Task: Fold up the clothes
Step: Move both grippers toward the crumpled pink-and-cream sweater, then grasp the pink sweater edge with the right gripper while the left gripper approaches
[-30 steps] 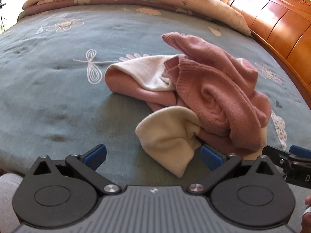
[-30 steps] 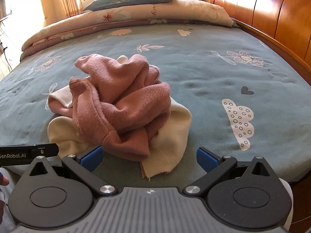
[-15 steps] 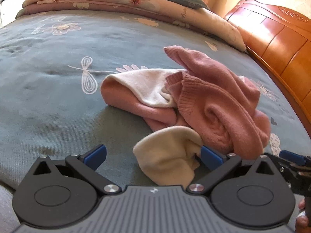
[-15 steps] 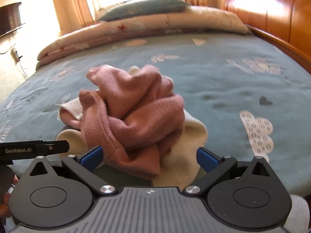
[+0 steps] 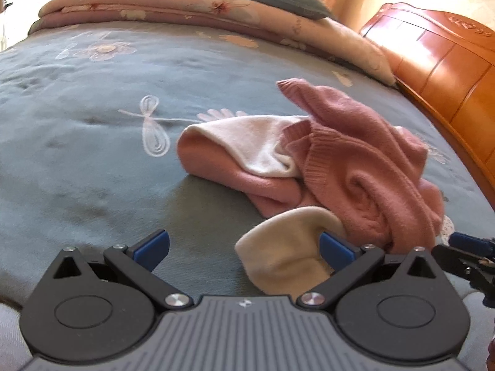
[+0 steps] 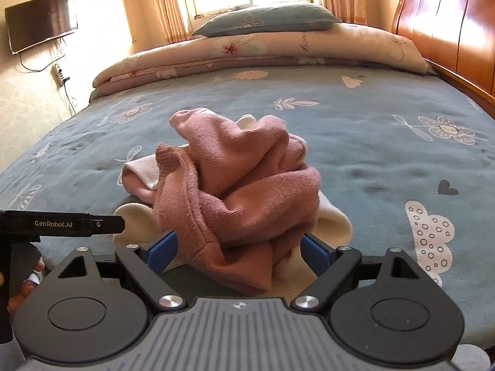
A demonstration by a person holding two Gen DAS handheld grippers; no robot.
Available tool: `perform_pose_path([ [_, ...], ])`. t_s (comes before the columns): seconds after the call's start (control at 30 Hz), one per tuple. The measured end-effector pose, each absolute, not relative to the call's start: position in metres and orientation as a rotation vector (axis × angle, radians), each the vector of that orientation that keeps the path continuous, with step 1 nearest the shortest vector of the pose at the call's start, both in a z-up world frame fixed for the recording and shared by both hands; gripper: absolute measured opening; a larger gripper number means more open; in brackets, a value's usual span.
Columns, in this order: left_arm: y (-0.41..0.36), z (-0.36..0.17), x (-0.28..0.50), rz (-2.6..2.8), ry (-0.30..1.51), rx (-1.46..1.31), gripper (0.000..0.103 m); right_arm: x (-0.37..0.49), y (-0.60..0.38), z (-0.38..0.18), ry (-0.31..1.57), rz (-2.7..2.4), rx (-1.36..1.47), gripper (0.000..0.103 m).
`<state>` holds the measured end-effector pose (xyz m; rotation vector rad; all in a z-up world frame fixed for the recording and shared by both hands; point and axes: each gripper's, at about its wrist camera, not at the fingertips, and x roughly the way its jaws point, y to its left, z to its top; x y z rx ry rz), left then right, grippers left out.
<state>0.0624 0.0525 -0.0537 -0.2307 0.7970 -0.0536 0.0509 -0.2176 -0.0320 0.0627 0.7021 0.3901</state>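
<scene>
- Pink sweater [image 6: 244,191], crumpled in a heap with a cream lining or second cream layer [image 5: 287,253] showing at its near edge and a paler cream fold [image 5: 256,145] at its left side; it lies on the bed [image 6: 371,142], near the near edge and well apart from the pillow end.
- In the left wrist view the heap sits right of centre, its ribbed hem [image 5: 312,157] turned toward the camera and one sleeve end [image 5: 290,86] pointing to the far side.
- Left gripper [image 5: 244,244]: its fingers stand wide apart; the cream flap lies between them, close against the right blue pad [image 5: 335,247], while the left pad [image 5: 153,244] is over bare bedspread. Nothing is pinched.
- Right gripper [image 6: 238,250]: its fingers are wide but closing, with the near fold of the pink sweater hanging between them; the blue pads [image 6: 162,252] sit at either side of the cloth, and the view does not show them pressing it.
- The left gripper's black finger arm reaches in from the left of the right wrist view, just beside the cream edge.
- A folded floral quilt [image 6: 263,52] and a blue-grey pillow [image 6: 266,20] lie across the far end of the bed; a wooden headboard [image 6: 448,27] stands at the right.
- A dark screen [image 6: 40,21] hangs on the far left wall.
</scene>
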Motion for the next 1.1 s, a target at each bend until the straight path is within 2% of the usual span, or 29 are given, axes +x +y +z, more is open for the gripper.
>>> perform_pose_path([
  [0.3, 0.053, -0.055, 0.062, -0.030, 0.811, -0.254, 0.102, 0.045, -0.215, -0.030, 0.694, 0.417, 0.052, 0.090],
  [0.57, 0.042, -0.047, 0.050, -0.087, 0.757, -0.152, 0.102, 0.033, -0.213, -0.026, 0.619, 0.496, 0.022, 0.090],
  [0.73, 0.032, -0.039, 0.048, -0.110, 0.784, -0.112, 0.102, 0.029, -0.212, -0.023, 0.636, 0.497, 0.025, 0.086],
  [0.93, 0.027, -0.035, 0.032, -0.139, 0.707, -0.086, 0.102, 0.017, -0.217, -0.015, 0.607, 0.459, 0.023, 0.085],
  [1.1, 0.026, -0.027, 0.024, -0.154, 0.715, -0.112, 0.102, 0.010, -0.221, -0.010, 0.604, 0.434, 0.034, 0.078],
])
